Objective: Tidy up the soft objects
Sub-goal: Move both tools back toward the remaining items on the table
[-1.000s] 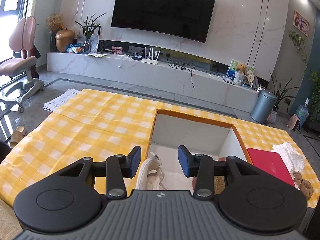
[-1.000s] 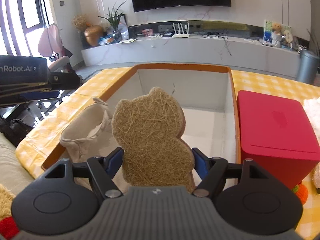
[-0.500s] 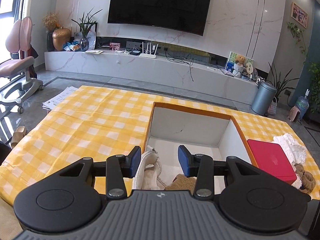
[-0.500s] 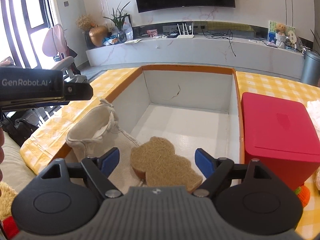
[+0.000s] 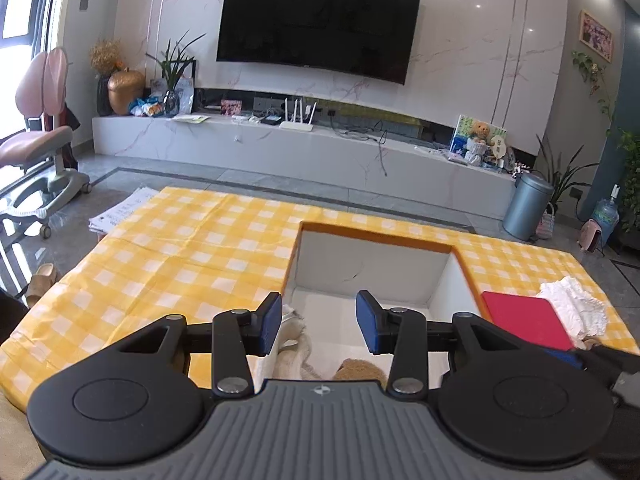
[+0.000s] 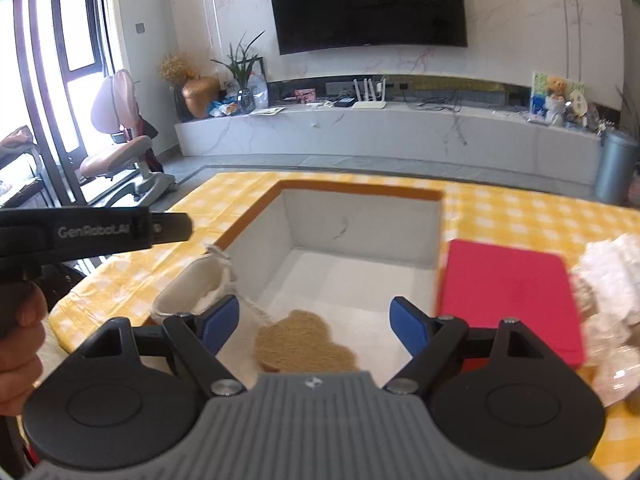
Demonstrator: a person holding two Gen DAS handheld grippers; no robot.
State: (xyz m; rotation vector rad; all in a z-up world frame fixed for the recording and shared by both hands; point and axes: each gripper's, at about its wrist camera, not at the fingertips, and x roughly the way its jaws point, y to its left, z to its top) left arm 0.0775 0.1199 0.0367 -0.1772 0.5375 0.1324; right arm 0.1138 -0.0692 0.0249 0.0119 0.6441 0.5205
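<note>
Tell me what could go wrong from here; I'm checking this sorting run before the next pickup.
The cream drawstring pouch sags over the box's near left wall, its cord trailing inside; it may slip out or snag the open right gripper. The white fluffy cloth crowds the red box, so a grab there could knock that box. The loofah bear lies flat on the box floor, fine.

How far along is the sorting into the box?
Done: the bear-shaped loofah pad lies on the box floor; the drawstring pouch sits at its left wall. In hand: nothing, the right claw has just opened, empty. Left: the white cloth beside the red box.
</note>
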